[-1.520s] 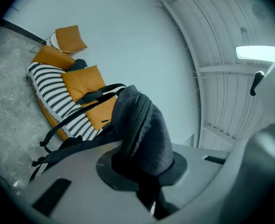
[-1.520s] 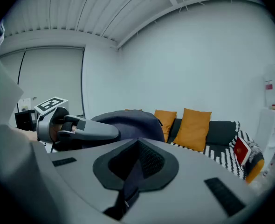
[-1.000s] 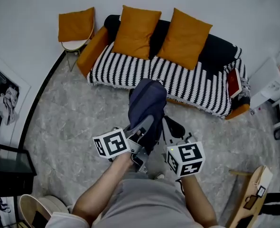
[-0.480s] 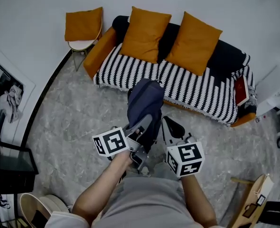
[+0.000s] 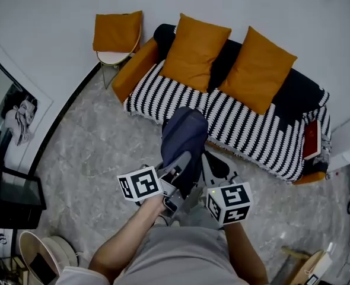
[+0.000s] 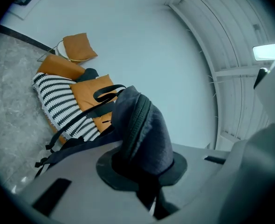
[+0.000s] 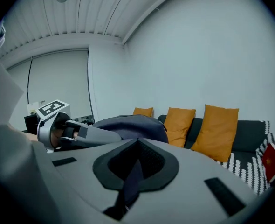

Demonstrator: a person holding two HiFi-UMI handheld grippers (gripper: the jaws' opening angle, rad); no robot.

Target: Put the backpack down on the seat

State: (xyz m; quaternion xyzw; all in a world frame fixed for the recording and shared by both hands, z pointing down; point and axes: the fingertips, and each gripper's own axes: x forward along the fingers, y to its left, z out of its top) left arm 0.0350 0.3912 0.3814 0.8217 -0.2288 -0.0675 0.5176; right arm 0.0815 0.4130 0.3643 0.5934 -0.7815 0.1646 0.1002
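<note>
A dark navy backpack (image 5: 184,136) hangs in the air in front of me, over the grey floor short of the sofa. My left gripper (image 5: 180,161) is shut on the bag's top fabric by the zipper (image 6: 144,125), with its straps dangling to the left. My right gripper (image 5: 213,166) is shut on a dark strap that runs between its pads (image 7: 149,164). The seat is a black sofa under a black-and-white striped throw (image 5: 234,119), with two orange cushions (image 5: 196,52) against its back. The bag's lower part is hidden.
A small chair with an orange cushion (image 5: 117,35) stands left of the sofa. A red flat thing (image 5: 312,140) lies on the sofa's right end. A dark cabinet (image 5: 12,195) and a round basket (image 5: 41,260) are at my left.
In the head view the sofa and chair have slid right and slightly down. Both grippers keep the same hold, and the backpack hangs as before.
</note>
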